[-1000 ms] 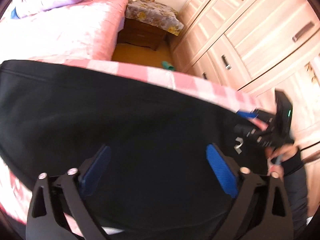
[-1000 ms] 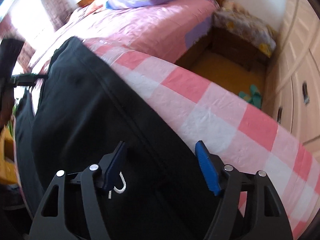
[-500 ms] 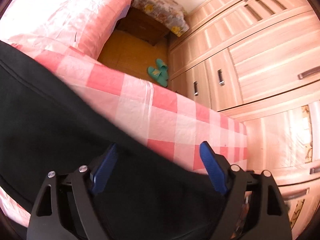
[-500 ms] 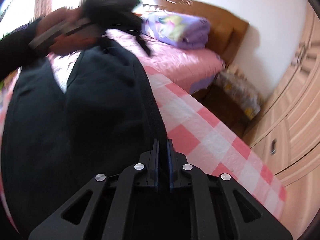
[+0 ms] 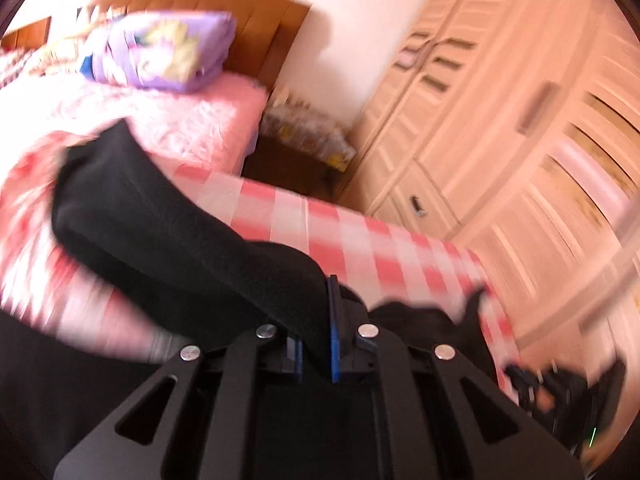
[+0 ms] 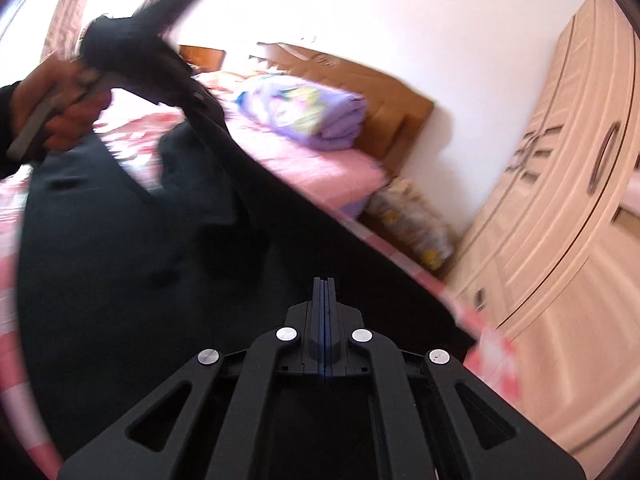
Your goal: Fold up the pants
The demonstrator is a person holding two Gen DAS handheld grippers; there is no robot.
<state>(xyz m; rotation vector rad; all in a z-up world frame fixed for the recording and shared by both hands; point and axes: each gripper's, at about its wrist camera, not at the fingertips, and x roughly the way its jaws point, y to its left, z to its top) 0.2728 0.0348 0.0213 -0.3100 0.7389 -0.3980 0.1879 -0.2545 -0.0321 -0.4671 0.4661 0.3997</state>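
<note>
— Pants (image 5: 168, 240), black, run from the left of the left wrist frame down to its centre, where the left gripper (image 5: 316, 344) has them — blue pads nearly closed, a thick fold of cloth pinched between. And the other claw?

— The right gripper (image 6: 325, 320) sits at lower centre of the right wrist frame with its pads pressed flat together. Dark cloth spreads all round it, but whether any is caught between the pads I cannot tell.

— What lies beneath?

— A pink-and-white checked sheet (image 5: 360, 236) over the bed, showing at centre right in the left view. A folded purple quilt (image 5: 160, 52) rests at upper left against a wooden headboard (image 5: 256, 28); a pale wooden wardrobe (image 5: 520, 140) fills the right side, a cloth-covered nightstand (image 6: 416, 224) beside it.

— Any writing?

— Nothing legible — both frames are motion-blurred. In the right view the left hand (image 6: 60, 108) grips its tool at upper left, cloth hanging from it.
</note>
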